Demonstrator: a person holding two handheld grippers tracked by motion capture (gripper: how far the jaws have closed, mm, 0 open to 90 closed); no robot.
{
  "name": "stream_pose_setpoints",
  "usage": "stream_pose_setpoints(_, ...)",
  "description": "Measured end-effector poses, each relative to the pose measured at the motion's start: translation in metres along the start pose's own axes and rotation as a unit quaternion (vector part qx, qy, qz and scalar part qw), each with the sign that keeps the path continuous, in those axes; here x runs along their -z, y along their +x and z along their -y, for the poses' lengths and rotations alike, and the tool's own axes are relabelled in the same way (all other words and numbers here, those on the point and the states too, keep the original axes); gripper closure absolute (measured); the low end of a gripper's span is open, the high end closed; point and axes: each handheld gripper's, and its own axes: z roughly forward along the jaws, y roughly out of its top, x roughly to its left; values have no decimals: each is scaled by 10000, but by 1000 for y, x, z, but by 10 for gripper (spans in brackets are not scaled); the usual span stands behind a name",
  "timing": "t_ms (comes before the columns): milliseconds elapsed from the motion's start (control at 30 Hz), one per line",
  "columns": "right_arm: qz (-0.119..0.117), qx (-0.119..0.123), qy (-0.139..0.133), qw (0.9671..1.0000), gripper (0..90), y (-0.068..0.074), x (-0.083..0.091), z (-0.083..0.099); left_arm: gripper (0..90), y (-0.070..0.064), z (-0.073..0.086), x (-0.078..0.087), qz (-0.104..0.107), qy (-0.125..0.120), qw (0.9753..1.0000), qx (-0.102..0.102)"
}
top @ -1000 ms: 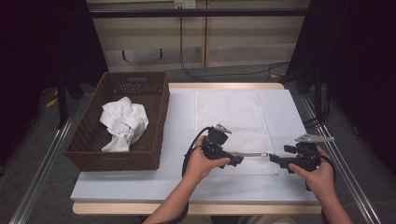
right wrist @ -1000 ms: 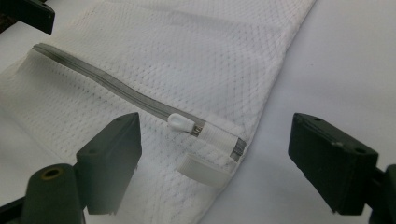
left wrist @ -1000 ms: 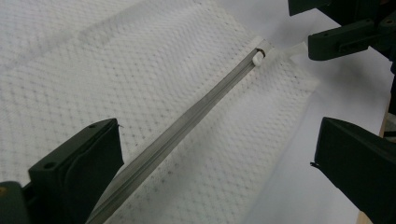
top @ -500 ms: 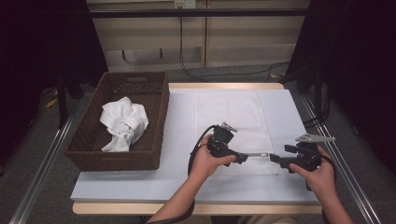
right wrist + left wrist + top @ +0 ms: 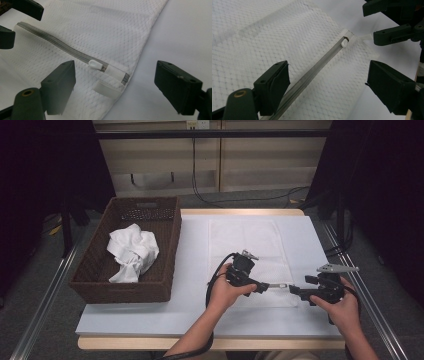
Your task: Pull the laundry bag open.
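A white mesh laundry bag [image 5: 247, 247] lies flat on the table, its grey zipper [image 5: 276, 285] along the near edge. In the high view my left gripper [image 5: 261, 287] and right gripper [image 5: 296, 291] face each other across the zipper's end. In the left gripper view the left gripper [image 5: 328, 75] is open above the zipper [image 5: 317, 67], with the white pull [image 5: 344, 43] farther ahead. The right gripper [image 5: 115, 72] stands open over the pull [image 5: 94, 65] and a white tab [image 5: 107, 89] at the bag's corner. Neither gripper holds anything.
A dark wicker basket [image 5: 165, 227] stands at the table's left with a crumpled white cloth [image 5: 131, 251] inside. The white table top [image 5: 200, 315] runs past the bag on the near side and on the right. Metal rails run along both sides of the table.
My left gripper has shifted a little to the right, closer to the zipper's end and the right gripper. The right hand has hardly moved.
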Motion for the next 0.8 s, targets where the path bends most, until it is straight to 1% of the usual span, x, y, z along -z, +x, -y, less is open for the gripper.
stream_pose_setpoints(33,1,-2,-1,10000,168,0,0,0,190,0,-1,-1,33,-42,10000,-13)
stream_pose_setpoints(100,-27,21,-11,10000,168,-1,1,0,207,-2,-2,-2,34,-9,10000,-5)
stream_pose_setpoints(133,-31,-3,-14,10000,168,-1,1,0,215,-2,-2,-2,32,3,10000,-45)
stream_pose_setpoints(167,-22,-21,-10,10000,168,-1,1,0,219,-2,-3,-3,66,-35,10000,-45)
stream_pose_setpoints(267,-13,-2,7,10000,168,-2,1,0,236,-4,-4,-5,123,-26,9999,-97)
stream_pose_setpoints(300,-9,0,4,10000,168,-2,1,0,245,-4,-5,-6,174,13,9998,-128)
stream_pose_setpoints(333,-26,3,4,10000,168,-3,1,0,255,-5,-5,-7,167,21,9998,-70)
stream_pose_setpoints(500,-43,-3,-3,10000,168,-4,2,0,258,-5,-7,-11,164,71,9998,-81)
stream_pose_setpoints(633,-35,-22,-20,10000,168,-5,3,0,268,-5,-9,-14,176,84,9998,-41)
stream_pose_setpoints(733,-27,-28,-18,10000,168,-5,3,0,266,-5,-10,-18,140,115,9998,-23)
stream_pose_setpoints(767,-27,-25,-12,10000,168,-5,3,0,269,-4,-10,-19,199,60,9998,47)
stream_pose_setpoints(800,-31,-16,4,10000,169,-4,2,1,274,-4,-11,-20,213,57,9997,40)
